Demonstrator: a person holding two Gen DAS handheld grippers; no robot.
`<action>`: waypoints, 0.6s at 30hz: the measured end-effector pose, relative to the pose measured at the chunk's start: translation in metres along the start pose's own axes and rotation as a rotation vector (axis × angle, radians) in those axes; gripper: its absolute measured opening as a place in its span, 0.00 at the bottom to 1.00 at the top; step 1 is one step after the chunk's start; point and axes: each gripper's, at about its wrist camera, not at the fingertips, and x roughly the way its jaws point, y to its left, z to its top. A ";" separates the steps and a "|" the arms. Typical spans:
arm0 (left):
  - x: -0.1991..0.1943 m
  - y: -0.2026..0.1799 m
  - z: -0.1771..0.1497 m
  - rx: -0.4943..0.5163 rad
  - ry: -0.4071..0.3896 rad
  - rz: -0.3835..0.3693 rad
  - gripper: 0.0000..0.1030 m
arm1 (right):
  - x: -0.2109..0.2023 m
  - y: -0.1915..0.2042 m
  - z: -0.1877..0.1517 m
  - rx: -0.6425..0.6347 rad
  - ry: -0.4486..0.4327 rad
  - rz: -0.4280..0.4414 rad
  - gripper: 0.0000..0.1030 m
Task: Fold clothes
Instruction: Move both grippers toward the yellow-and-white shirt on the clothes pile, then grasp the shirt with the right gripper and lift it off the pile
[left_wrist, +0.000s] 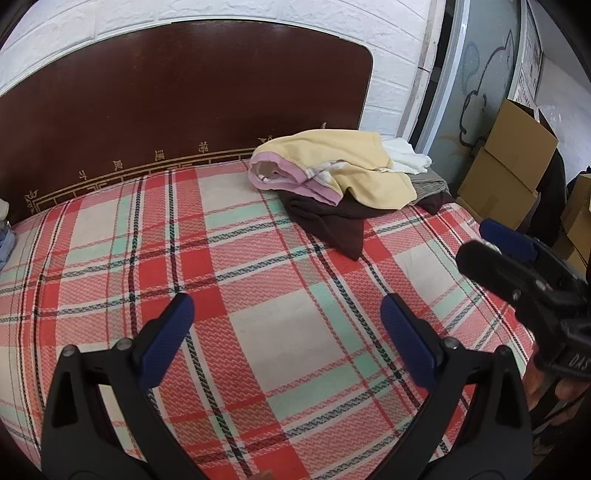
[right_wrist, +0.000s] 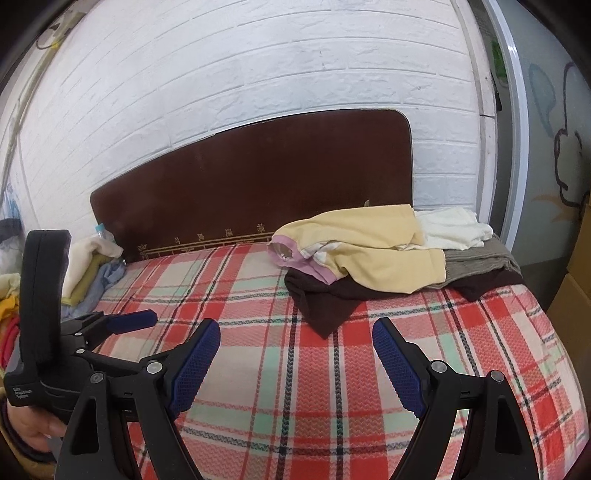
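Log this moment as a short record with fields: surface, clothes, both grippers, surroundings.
surface: plaid bedspread against a dark headboard
pile: yellow garment on top, brown garment under it, white cloth and grey garment behind
left gripper: open, above the bedspread, holding nothing
right gripper: open, above the bedspread, holding nothing
second heap: clothes at the bed's left edge
beside bed: cardboard boxes

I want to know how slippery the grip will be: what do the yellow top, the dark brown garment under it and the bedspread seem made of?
The yellow top looks like soft matte knit, maybe fleece, with pink ribbed trim. The dark brown garment seems a thicker matte knit; it drapes heavily. The bedspread looks like coarse woven cotton: a zigzag weave shows in the plaid. None looks shiny or slick.
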 end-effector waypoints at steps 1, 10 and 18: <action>0.002 0.002 0.000 -0.004 0.003 0.004 0.98 | 0.005 0.000 0.005 -0.013 -0.001 0.000 0.84; 0.016 0.022 0.001 -0.044 0.025 0.049 0.98 | 0.118 0.018 0.049 -0.261 0.122 -0.126 0.82; 0.028 0.041 0.000 -0.086 0.047 0.073 0.98 | 0.193 0.036 0.055 -0.442 0.195 -0.186 0.79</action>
